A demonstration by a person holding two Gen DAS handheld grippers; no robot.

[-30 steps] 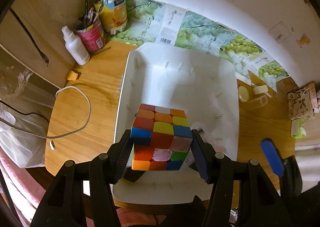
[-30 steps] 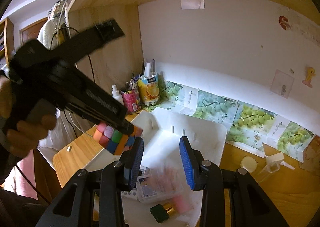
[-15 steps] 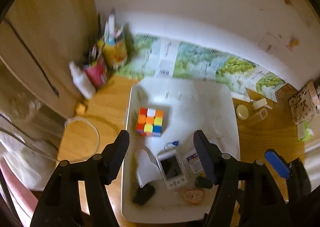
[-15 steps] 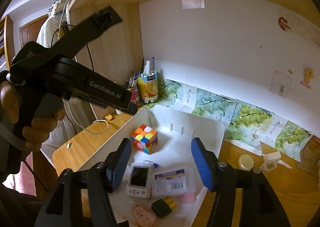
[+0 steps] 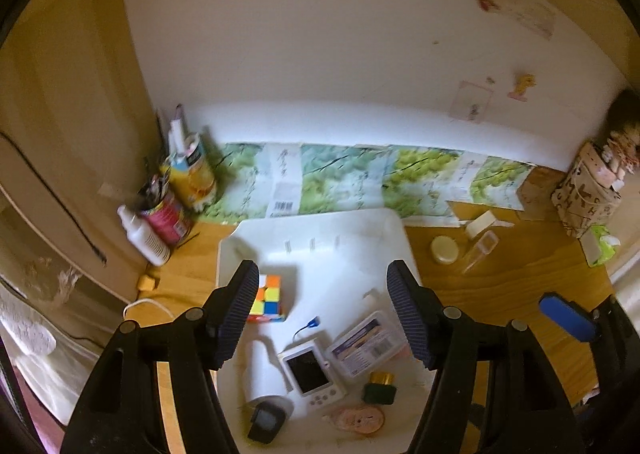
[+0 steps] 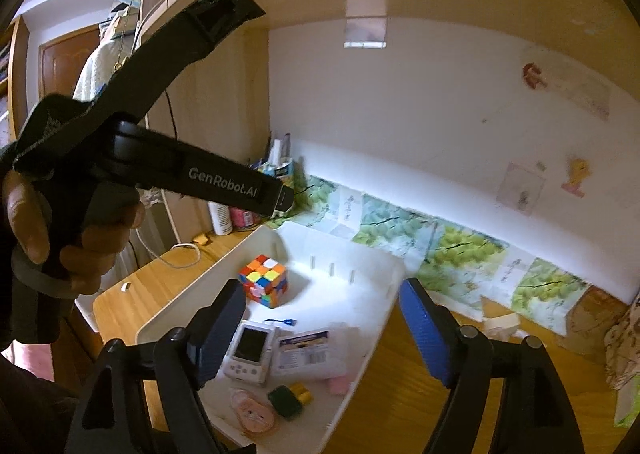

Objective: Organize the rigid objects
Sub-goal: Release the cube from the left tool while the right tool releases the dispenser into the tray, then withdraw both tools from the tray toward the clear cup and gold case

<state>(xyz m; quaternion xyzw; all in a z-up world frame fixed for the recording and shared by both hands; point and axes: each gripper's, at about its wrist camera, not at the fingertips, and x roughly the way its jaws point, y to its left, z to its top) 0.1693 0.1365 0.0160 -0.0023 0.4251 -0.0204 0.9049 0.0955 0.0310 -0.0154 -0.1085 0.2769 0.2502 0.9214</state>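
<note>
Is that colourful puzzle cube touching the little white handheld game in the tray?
Apart. The right wrist view shows bare white tray floor between the puzzle cube and the handheld game.

In front of me the white bin (image 6: 192, 304) sits on the tabletop (image 6: 400, 394). The scrambled colour cube (image 6: 264, 280) rests flat on its floor, far left. Nearer lie a white handheld game console (image 6: 249, 350), a clear labelled case (image 6: 308, 350) just right of it, a green-and-gold block (image 6: 289, 400) and a pink disc (image 6: 254, 414).
</note>
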